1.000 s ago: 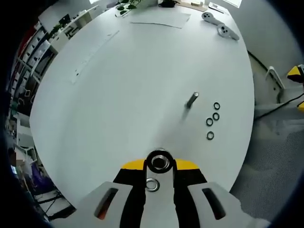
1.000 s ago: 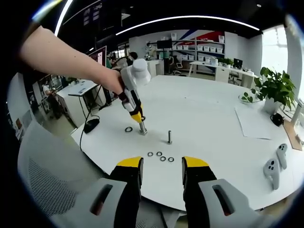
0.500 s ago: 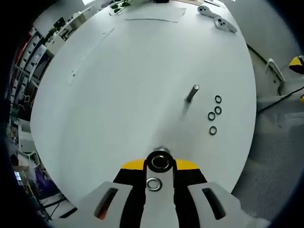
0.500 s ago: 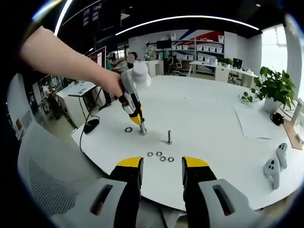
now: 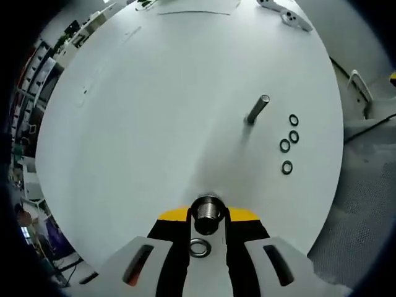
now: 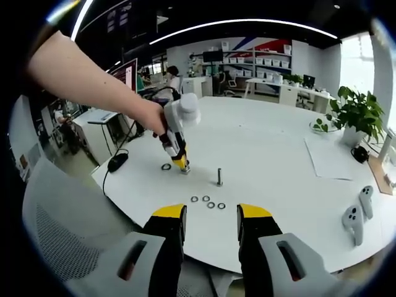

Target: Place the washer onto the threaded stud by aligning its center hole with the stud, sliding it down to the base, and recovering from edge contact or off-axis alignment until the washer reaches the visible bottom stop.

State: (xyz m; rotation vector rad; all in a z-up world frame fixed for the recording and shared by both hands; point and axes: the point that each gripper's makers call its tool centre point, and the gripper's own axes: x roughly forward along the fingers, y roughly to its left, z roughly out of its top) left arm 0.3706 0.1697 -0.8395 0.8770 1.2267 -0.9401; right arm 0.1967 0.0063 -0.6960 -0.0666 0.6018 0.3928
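Note:
In the left gripper view a short threaded stud stands between my left gripper's yellow-tipped jaws, which close against its sides. One washer lies on the white table just behind it, between the jaws. A second, thinner stud stands further off, with several washers in a row to its right. In the right gripper view the left gripper, held by a hand, touches down on its stud; a washer lies to its left. The thin stud and the washer row sit nearer. My right gripper hangs open and empty, off the table's near edge.
A grey mesh chair stands below the right gripper, on the left. Two white handheld controllers lie at the table's right, a paper sheet and a potted plant behind them. The table edge runs close to the washers.
The left gripper has tilted and dropped slightly, so the stud between its jaws now shows its side. The right gripper has stayed put.

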